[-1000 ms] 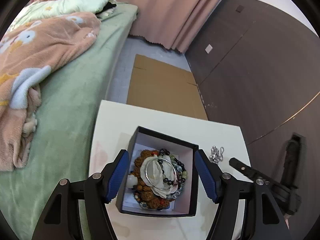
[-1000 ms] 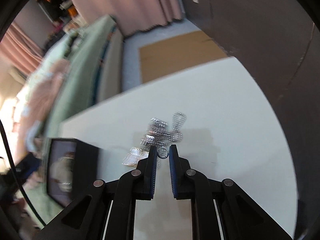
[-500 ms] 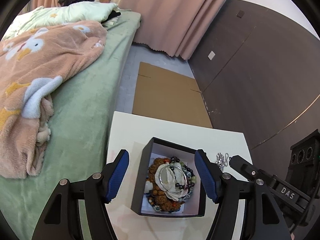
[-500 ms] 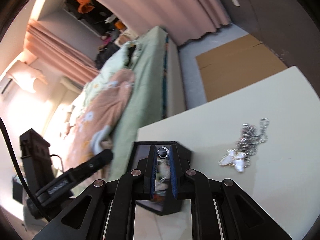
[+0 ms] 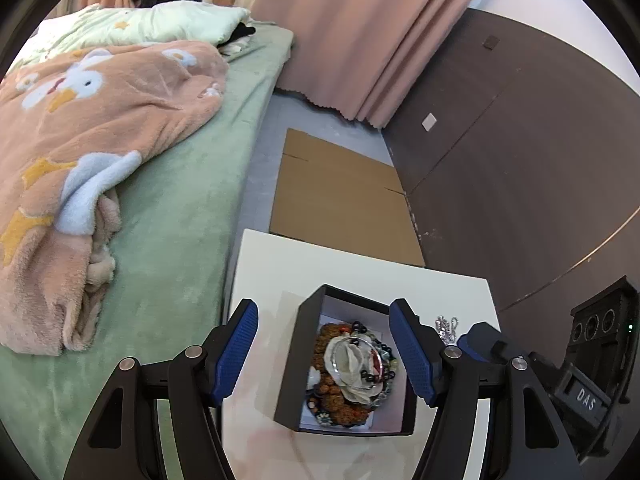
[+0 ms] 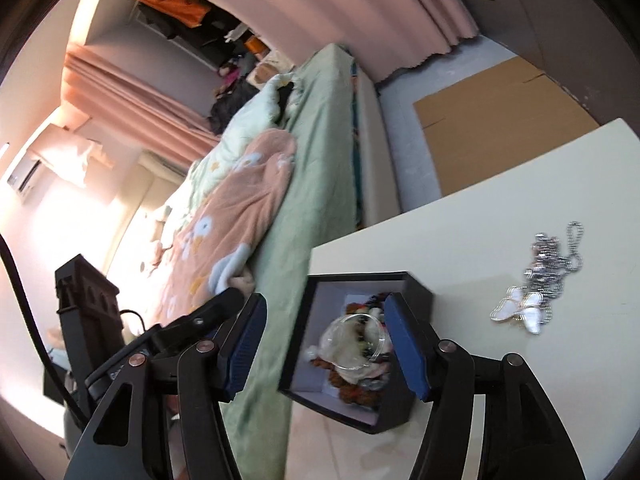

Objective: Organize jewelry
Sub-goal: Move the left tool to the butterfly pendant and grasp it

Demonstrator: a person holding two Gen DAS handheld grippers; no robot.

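A black open box [image 5: 291,364] stands on the white table [image 5: 280,264], filled with bead bracelets and a silver bangle [image 5: 354,364]. My left gripper [image 5: 324,309] is open above it, blue pads either side of the box, touching nothing. My right gripper [image 6: 325,304] also hangs over the box [image 6: 360,277] and its jaws are opening, with nothing between the pads. The jewelry pile [image 6: 356,340] lies blurred below them. A silver chain with a white butterfly pendant [image 6: 524,308] lies loose on the table to the right, its chain [image 5: 447,326] also showing in the left wrist view.
A bed with a green sheet [image 5: 168,248] and a peach blanket [image 5: 100,128] runs along the table's left edge. Flat cardboard [image 5: 340,196] lies on the floor beyond the table. A dark panelled wall [image 5: 520,160] stands at the right.
My right gripper swung left from the chain to above the box and opened; the small ring it pinched is gone from between its pads. The left gripper drew back slightly, still open.
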